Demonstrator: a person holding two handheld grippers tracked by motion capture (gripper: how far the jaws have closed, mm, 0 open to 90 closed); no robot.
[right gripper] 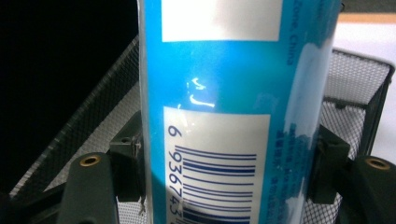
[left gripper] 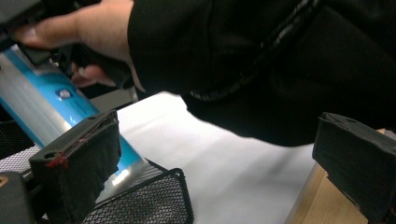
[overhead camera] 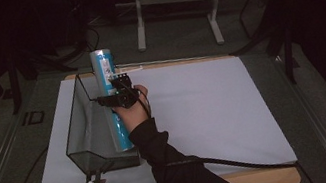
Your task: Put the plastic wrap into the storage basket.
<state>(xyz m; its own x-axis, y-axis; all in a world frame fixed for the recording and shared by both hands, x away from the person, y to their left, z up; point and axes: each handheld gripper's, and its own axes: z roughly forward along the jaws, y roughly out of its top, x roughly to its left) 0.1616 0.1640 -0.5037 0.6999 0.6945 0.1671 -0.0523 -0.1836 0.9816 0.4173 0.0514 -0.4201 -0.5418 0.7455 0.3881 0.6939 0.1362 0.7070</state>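
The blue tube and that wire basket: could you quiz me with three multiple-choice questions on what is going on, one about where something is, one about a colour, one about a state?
1. Where is the lower end of the blue tube?
A. Inside the black mesh basket
B. On the bare white sheet right of the basket
C. On the floor

2. What colour is the panel with the barcode on the tube?
A. Yellow
B. White
C. Red

3. How is the right gripper set?
A. Open and away from the tube
B. Shut on nothing
C. Shut on the tube

Answers:
1. A, since the high view shows the tube leaning with its foot within the basket walls.
2. B, since the right gripper view shows dark bars on a white patch.
3. C, since the right gripper view shows a jaw pressed on each side of the tube.
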